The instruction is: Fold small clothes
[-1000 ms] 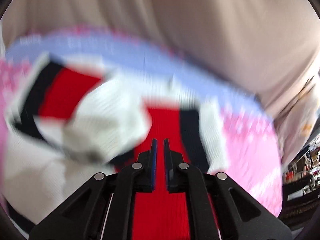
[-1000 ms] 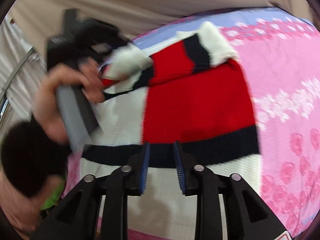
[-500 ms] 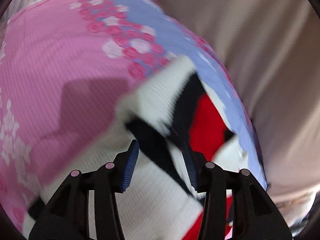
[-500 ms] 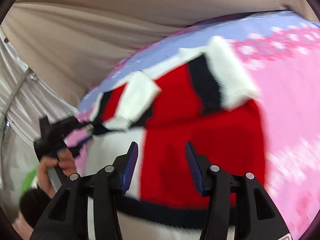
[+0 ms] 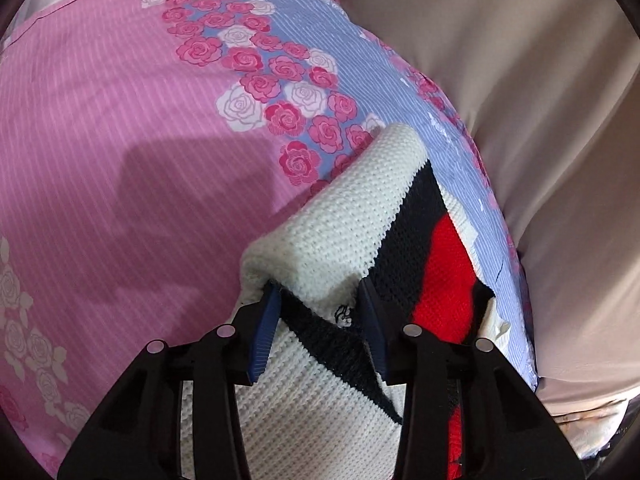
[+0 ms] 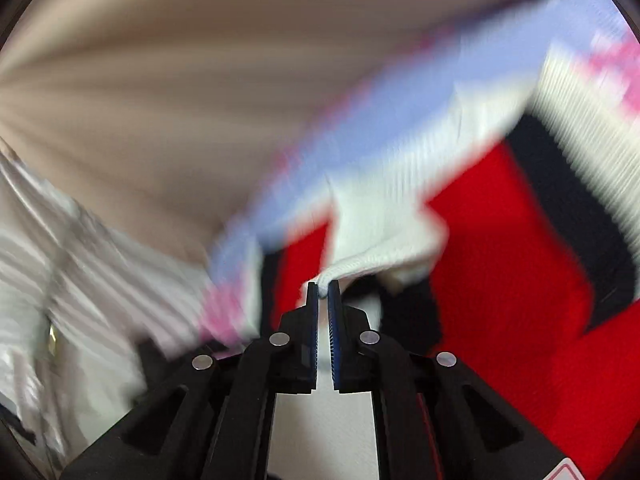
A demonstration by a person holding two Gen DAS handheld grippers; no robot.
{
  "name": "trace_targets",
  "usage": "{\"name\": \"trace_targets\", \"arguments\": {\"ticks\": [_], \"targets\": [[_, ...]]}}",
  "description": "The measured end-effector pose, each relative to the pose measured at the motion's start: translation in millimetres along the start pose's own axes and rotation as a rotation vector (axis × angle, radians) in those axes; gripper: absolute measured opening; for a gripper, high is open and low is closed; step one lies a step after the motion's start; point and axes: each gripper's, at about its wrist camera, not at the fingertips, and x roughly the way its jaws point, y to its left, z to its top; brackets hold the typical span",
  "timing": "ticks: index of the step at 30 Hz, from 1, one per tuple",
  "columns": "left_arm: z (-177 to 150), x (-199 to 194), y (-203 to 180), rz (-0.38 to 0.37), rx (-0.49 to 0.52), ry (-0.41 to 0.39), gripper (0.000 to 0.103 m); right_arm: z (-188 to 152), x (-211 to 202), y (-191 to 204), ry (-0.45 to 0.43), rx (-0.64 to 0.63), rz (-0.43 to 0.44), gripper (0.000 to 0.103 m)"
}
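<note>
Pink rose-print bedsheet [image 5: 120, 128] carries a soft, light knit sweater [image 5: 320, 392]; the left tool [image 5: 318, 322] stands spread around its white sleeve fold [image 5: 340, 216], while the right tool [image 6: 323, 292] pinches a white edge [image 6: 380, 240], likely the best hold.

Item: knit sweater [image 5: 332, 396], small, colour-blocked white/black/red. Lies on pink and lilac rose-print sheet, partly folded. White cuffed sleeve w/ black band laid diagonally across the body in left wrist view; red panel exposed at right edge. Right wrist view heavily blurred: sweater [image 6: 500, 280] shows red panel w/ black and white bands; a white edge is lifted, pinched.
</note>
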Motion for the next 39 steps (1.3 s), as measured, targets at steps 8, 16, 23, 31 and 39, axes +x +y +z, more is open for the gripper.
{"name": "trace_targets", "arguments": {"ticks": [8,16,23,31,39], "targets": [[-7.7,-2.7,-3.8,-0.013,-0.011,-0.018,0.042,28.3,-56.5,-58.5,-0.079,-0.073,-0.463,0.023],[0.2,3.2,1.1,-0.033,-0.096,-0.001,0.042,36.6,10.6,-51.0,0.072,-0.297,-0.467,0.057],[4.3,8.5,-1.4,-0.028,-0.036,0.009,0.016,56.1,42.5,-69.9,0.090,-0.010,-0.284,0.007],[1.8,-9.1,-8.6,-0.095,-0.063,0.016,0.011,59.3,-59.9,2.3,-0.144,-0.158,-0.120,0.006],[-13.0,7.3,-6.2,-0.038,-0.148,0.024,0.020,30.3,-32.1,-62.4,0.002,-0.026,-0.305,0.006]]}}
